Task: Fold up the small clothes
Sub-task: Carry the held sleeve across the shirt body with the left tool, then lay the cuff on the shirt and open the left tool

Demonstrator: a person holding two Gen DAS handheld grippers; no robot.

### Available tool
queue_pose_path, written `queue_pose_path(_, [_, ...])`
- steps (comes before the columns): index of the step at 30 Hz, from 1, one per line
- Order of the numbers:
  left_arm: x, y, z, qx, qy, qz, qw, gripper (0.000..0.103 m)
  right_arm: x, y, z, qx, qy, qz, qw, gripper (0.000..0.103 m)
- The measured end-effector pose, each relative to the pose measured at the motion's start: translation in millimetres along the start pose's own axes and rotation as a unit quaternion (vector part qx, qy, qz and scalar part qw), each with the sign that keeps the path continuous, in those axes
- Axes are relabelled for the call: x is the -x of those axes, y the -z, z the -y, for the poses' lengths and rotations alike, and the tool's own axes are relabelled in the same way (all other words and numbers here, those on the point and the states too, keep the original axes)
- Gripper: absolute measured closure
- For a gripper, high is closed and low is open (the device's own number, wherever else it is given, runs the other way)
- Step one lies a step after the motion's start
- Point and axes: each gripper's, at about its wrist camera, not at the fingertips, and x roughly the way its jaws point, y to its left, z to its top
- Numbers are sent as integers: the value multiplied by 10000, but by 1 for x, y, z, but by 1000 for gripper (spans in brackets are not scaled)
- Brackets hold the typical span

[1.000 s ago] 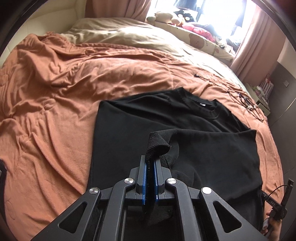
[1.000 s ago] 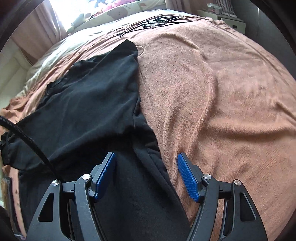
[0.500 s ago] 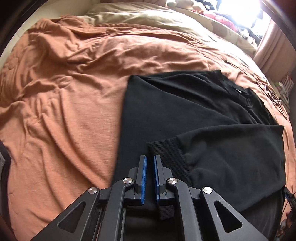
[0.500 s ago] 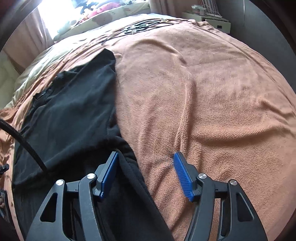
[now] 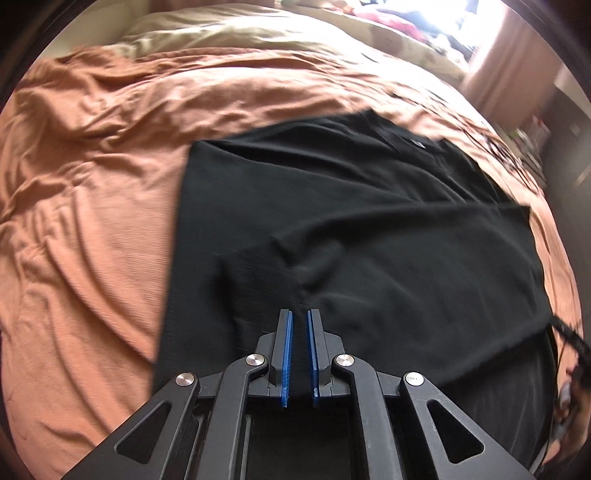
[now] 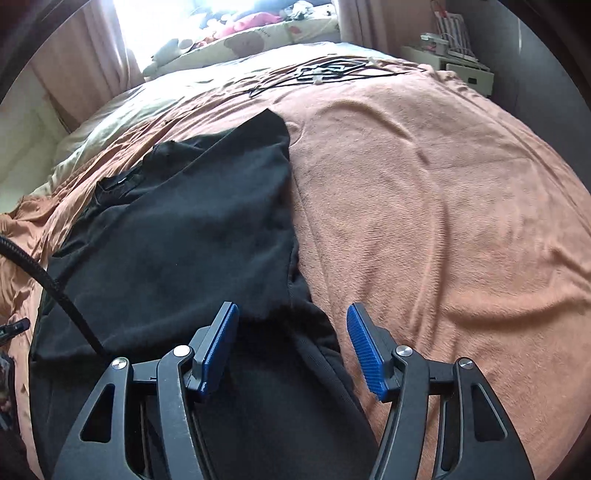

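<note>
We see a wide bed (image 6: pixel 461 192) under a rumpled rust-orange blanket (image 5: pixel 92 192), with a pale beige quilt (image 5: pixel 229 40) beyond. Pinkish curtains (image 6: pixel 88 62) frame a glaring bright window (image 6: pixel 177 18). A small white bedside cabinet (image 6: pixel 461 70) stands against a dark grey wall (image 6: pixel 535 74).

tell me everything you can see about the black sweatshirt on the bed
The black sweatshirt is a soft, knit-looking garment lying mostly flat on the orange blanket, neckline with a small tag toward the pillows. One long sleeve is folded across its body, and the sleeve's ribbed cuff lies just ahead of the left tongs, whose pads stand nearly shut. From the right wrist view its edge runs along the bare blanket, and the right tongs hang wide open over its lower part, gripping nothing.
</note>
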Motion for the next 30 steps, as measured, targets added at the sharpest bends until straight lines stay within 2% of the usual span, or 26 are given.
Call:
queue_pose_path(5, [-27,11,9,-232,-279,-333,9988,94,-17,-2,12,-150,220,-226,9994,44])
queue_pose_path(6, [-31,12,7,-207,-280,-337,9988,94,-15,-3,12,-95,386,-224,9990,44])
queue_pose_path(8, [-28,14,4,-118,-247,-293,9992,92,-12,-2,15,-122,441,-239,9987,44])
queue_pose_path(14, [4,21,0,-18,-223,-163,9996,92,0,-3,21,-289,468,-211,9983,44])
queue_pose_path(19, [44,37,-11,94,-127,42,9999,91,35,4,19,-238,175,-34,9996,44])
queue_pose_path(21, [62,48,-16,174,-13,144,9997,82,55,9,18,-146,69,57,9999,44])
queue_pose_path(23, [79,58,-20,212,42,283,9994,59,77,15,13,-106,-131,133,9998,44])
queue_pose_path(24, [86,61,-21,219,55,347,9991,54,87,17,13,-130,-261,165,9994,44])
queue_pose_path(25, [94,65,-22,225,75,425,9988,50,96,19,14,-157,-348,191,9991,44])
queue_pose_path(28, [122,80,-27,269,210,646,9973,47,129,33,5,-18,-448,306,9985,42])
queue_pose_path(30, [141,91,-32,272,240,803,9961,37,151,47,-3,226,-315,356,9986,41])
